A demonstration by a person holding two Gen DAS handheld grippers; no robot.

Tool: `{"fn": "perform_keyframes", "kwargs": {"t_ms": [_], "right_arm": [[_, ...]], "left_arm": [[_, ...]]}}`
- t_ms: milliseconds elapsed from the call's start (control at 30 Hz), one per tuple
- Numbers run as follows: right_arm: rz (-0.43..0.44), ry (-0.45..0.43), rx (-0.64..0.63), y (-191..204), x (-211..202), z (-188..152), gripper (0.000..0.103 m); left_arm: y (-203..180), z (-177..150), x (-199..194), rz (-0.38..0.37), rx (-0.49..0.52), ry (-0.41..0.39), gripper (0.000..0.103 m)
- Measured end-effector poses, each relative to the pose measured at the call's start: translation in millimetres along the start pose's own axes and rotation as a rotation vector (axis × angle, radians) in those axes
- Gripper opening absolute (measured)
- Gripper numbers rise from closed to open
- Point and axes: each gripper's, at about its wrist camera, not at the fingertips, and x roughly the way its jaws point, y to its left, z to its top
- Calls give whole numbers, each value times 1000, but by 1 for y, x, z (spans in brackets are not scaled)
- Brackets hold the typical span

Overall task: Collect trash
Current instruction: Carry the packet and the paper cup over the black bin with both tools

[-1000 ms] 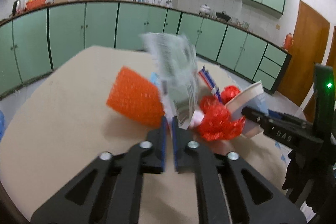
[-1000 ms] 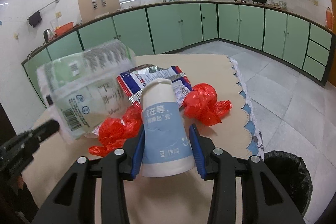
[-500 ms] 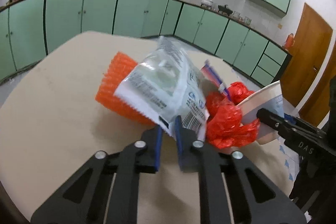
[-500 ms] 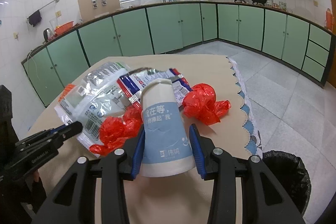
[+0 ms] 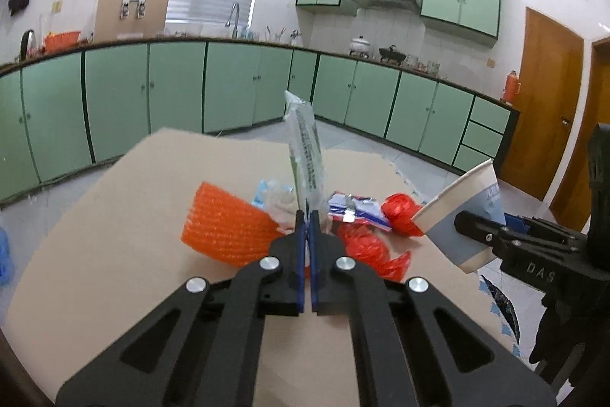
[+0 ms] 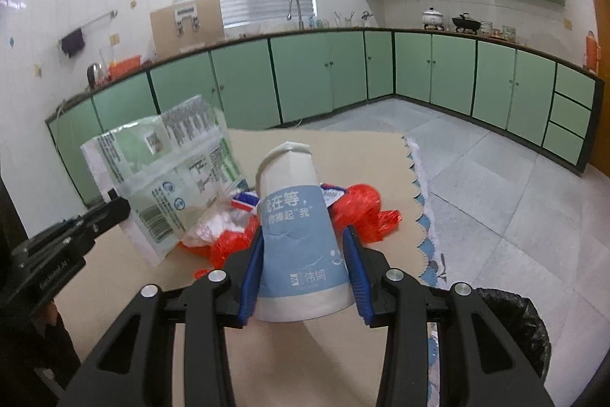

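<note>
Above the beige counter (image 5: 114, 254), the right hand-held gripper (image 6: 303, 269) clamps a white-and-blue paper cup (image 6: 301, 235). Left of the cup, the left hand-held gripper (image 5: 307, 220), jaws closed tight, pinches a green-printed clear plastic bag (image 6: 167, 170), raised upright.

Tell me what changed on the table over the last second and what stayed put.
The left gripper has just been closing and is now shut on the clear plastic bag, which has swung upright between its fingers. Unchanged: the right gripper grips the paper cup, and the red plastic and orange mesh lie on the table.
</note>
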Motion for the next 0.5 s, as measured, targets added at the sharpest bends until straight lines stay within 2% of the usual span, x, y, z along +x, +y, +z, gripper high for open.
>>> {"fn": "perform_keyframes", "kwargs": {"t_ms": [267,500], "right_arm": [[-38,-44,19,-13,-36,10,40],[-75,-80,50,-27,-66,9,40]], "left_arm": [[-28,9,-16,-39,32,-58,0],[-64,14,-26,-120,64,-92,0]]}}
